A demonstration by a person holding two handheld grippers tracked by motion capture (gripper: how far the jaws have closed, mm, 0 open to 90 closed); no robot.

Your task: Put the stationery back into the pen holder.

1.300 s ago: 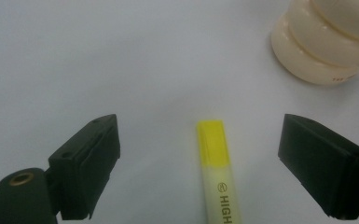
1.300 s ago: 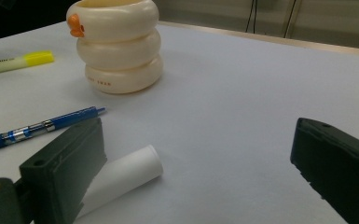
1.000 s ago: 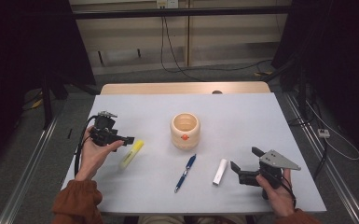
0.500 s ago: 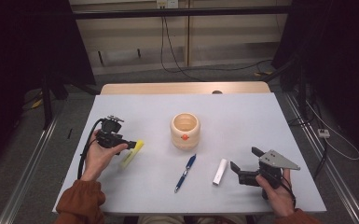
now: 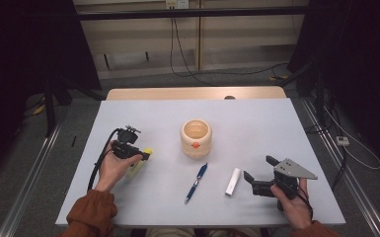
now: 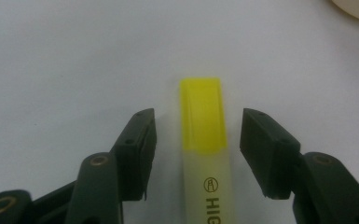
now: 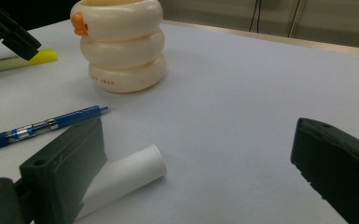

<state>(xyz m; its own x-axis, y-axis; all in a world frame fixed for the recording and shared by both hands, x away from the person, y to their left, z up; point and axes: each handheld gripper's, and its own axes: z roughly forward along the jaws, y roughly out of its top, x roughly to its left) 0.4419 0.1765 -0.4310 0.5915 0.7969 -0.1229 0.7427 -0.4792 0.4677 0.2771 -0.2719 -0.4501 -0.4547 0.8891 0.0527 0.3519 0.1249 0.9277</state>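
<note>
The left tool (image 6: pixel 193 140) hovered low at the left of the pale grey, matte worktop (image 5: pixel 256 123), its two blocky black jaws having just been closing around the yellow highlighter (image 6: pixel 205 154) yet with a gap on each side, so it was open and gripping nothing. The highlighter lay flat on the worktop between those jaws, a smooth plastic bar with a bright, squared-off cap and a paler body printed with dark letters. At the near right, the right tool (image 5: pixel 257 174) rested in the hand with its jaws spread wide and empty, a grey three-cornered plate on top. Just left of it lay a short white cylinder (image 5: pixel 233 181), smooth and matte. A slim blue pen (image 5: pixel 196 182) with a clear middle band lay near the centre, and beyond it stood a glossy cream cup (image 5: pixel 196 138) shaped like three stacked rings, with a small orange beak.
</note>
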